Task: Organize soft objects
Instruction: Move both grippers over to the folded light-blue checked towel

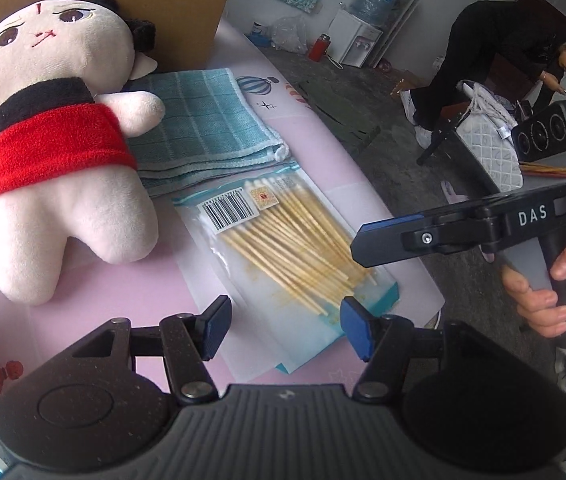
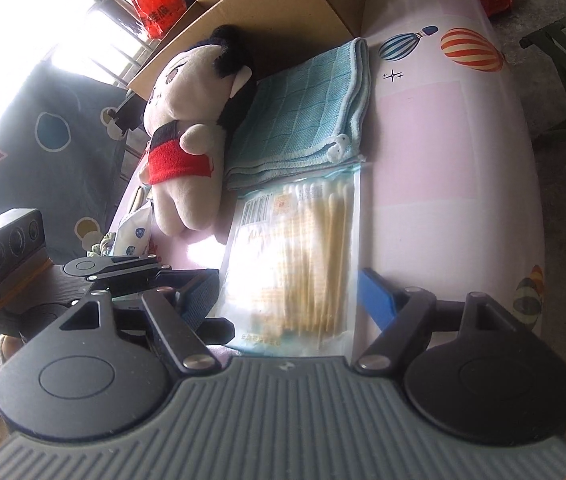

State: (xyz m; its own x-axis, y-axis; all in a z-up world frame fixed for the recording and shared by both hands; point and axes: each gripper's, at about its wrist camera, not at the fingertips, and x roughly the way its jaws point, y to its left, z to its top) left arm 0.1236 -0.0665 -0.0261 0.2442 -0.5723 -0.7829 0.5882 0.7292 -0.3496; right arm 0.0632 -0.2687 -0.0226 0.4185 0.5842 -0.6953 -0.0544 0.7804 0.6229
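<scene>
Between both grippers' spread fingers [image 1: 217, 326] — swab bag [image 1: 283, 240], flat, untouched

A plush doll [image 1: 55, 152] with a cream body, black hair and a red top lies on its back at the left of the left wrist view. One arm rests on a folded teal towel [image 1: 207, 128] in the upper middle. Just below the towel lies a clear bag of cotton swabs [image 1: 283, 240], flat, its barcode label facing up.
</scene>
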